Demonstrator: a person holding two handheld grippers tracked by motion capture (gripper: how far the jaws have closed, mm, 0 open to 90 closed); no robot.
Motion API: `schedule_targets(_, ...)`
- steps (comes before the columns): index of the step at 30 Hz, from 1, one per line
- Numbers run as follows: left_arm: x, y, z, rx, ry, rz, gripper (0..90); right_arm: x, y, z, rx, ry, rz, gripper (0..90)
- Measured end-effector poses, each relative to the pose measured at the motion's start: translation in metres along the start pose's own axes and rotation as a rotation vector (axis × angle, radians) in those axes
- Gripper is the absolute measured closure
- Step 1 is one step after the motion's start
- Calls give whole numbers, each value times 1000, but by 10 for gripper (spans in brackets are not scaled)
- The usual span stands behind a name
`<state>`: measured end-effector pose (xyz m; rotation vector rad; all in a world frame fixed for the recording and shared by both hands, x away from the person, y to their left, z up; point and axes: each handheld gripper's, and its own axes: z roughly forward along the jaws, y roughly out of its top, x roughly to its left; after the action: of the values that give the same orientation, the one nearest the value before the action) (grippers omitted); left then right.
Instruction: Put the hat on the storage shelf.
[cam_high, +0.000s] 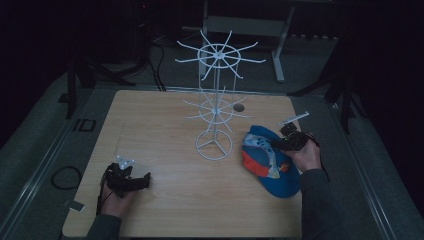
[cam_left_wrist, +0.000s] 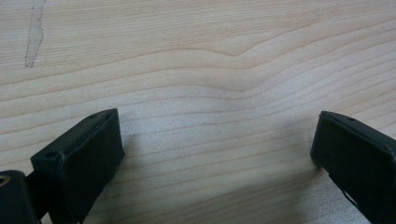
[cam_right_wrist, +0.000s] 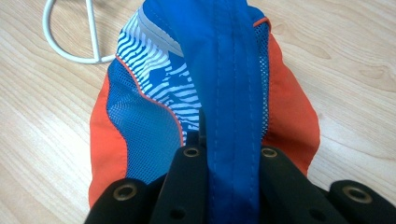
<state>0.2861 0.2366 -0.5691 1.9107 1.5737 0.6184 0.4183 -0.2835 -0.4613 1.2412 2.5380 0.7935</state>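
So the right claw (cam_right_wrist: 229, 154) is clamped tight on a blue fold of the cap (cam_high: 267, 160), which sits at the right of the counter (cam_high: 165, 200). The white wire rack (cam_high: 216, 100) stands just left of the cap and a bit farther back, so I'd guess the cap goes that way. The left claw (cam_left_wrist: 215, 140) gapes wide with nothing in it, near left.

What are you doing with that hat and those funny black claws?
A person holds a black two-jaw gripper in each hand at a wooden table. The right gripper is shut on a fold of the blue and orange fabric cap, which lies beside the white wire display stand with spoke hooks. The left gripper rests open over bare wood, holding nothing.
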Motion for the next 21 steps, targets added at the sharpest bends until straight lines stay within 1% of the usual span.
schedule_targets(9, 0, 0, 0, 0, 0, 0, 27, -3, -3, -14, -43, 10, 0, 882)
schedule_targets(14, 0, 0, 0, 0, 0, 0, 27, -3, -2, -23, -70, 13, 0, 882)
schedule_targets(21, 0, 0, 0, 0, 0, 0, 27, -2, 0, -31, -93, 19, -3, 882)
